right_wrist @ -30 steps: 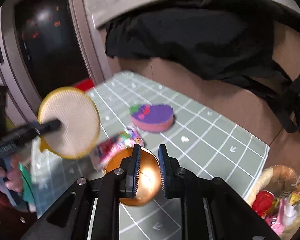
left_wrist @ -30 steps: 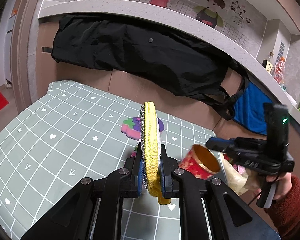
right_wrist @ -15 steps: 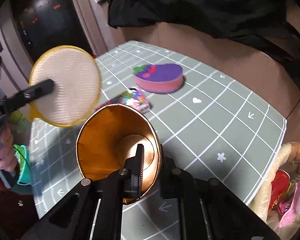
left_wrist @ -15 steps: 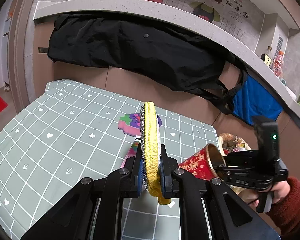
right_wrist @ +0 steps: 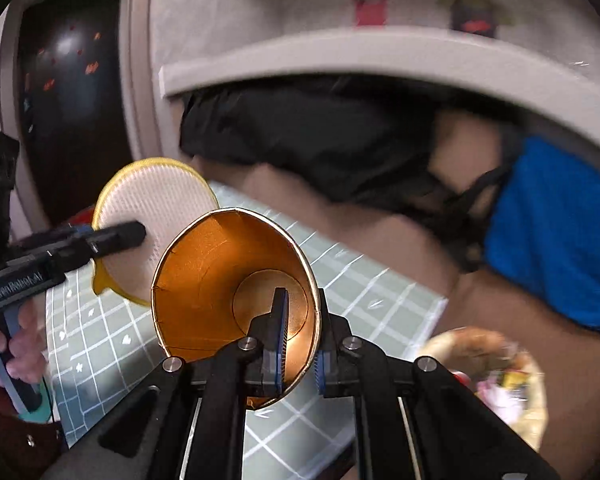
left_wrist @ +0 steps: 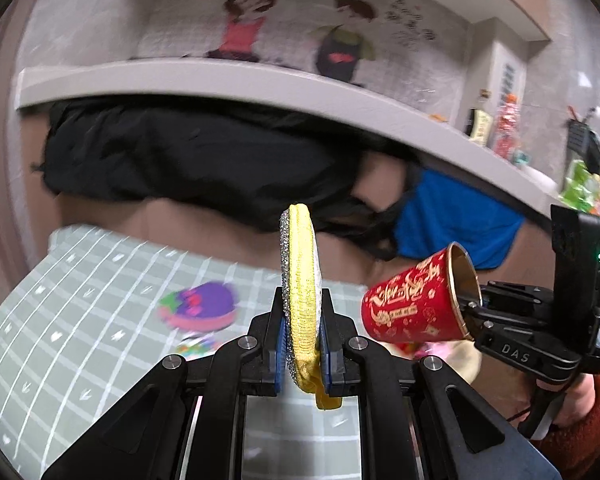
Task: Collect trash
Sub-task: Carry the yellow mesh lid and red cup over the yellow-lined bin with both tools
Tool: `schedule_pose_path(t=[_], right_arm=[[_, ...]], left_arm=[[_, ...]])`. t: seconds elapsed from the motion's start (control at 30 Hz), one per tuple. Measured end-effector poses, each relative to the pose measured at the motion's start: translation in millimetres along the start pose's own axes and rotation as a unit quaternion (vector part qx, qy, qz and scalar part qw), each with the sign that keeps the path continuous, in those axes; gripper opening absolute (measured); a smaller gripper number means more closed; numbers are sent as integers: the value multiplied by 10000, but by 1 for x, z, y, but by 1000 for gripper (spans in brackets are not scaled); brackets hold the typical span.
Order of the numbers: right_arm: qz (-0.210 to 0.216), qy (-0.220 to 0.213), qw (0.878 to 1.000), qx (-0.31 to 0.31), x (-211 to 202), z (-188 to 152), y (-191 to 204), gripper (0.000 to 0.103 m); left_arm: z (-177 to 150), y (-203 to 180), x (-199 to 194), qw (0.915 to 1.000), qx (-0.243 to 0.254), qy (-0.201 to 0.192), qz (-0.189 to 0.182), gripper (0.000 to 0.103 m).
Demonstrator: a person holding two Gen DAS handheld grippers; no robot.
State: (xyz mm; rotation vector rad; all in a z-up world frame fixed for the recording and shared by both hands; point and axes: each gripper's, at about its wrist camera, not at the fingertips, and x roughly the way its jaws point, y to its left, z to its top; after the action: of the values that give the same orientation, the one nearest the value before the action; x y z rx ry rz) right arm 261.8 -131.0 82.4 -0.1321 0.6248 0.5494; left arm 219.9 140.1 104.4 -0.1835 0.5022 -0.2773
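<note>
A round yellow scrub pad (left_wrist: 300, 280) with a silver face stands edge-on in my left gripper (left_wrist: 303, 344), which is shut on it. From the right wrist view its pale mesh face (right_wrist: 156, 208) shows, with the left gripper (right_wrist: 136, 236) clamped on it. My right gripper (right_wrist: 298, 344) is shut on the rim of a red paper cup (right_wrist: 228, 280) with a gold inside, one finger inside the cup and one outside. The cup (left_wrist: 412, 304) hangs tilted in the air right of the pad, held by the right gripper (left_wrist: 470, 312).
A purple and pink sponge (left_wrist: 204, 308) and a colourful wrapper (left_wrist: 196, 346) lie on the green checked table (left_wrist: 80, 320). A beige basket (right_wrist: 480, 344) of trash sits off the table's right edge. Black and blue cloth hang under a shelf behind.
The right gripper closed on the cup's rim and lifted it off the table. Both grippers have risen, so the table sits lower in both views. The pad stays clamped.
</note>
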Motion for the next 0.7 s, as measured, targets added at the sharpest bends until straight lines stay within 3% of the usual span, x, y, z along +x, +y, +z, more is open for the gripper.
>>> schedule_pose_path(t=[0.2,0.4,0.7], right_arm=[[-994,-819,9914,243,-79,-6,-51,10],[-1648,-1139,9777,636,-131,-26,-103,11],[-1817,-974,9720,1127,-133,-62,-153,11]], left_arm=[[19,-80,21,9974,425,-248,-535,14],[17,-154,55,9931,728,-286,-870,14],[1,-198,100,9918,912,-5,-893,14]])
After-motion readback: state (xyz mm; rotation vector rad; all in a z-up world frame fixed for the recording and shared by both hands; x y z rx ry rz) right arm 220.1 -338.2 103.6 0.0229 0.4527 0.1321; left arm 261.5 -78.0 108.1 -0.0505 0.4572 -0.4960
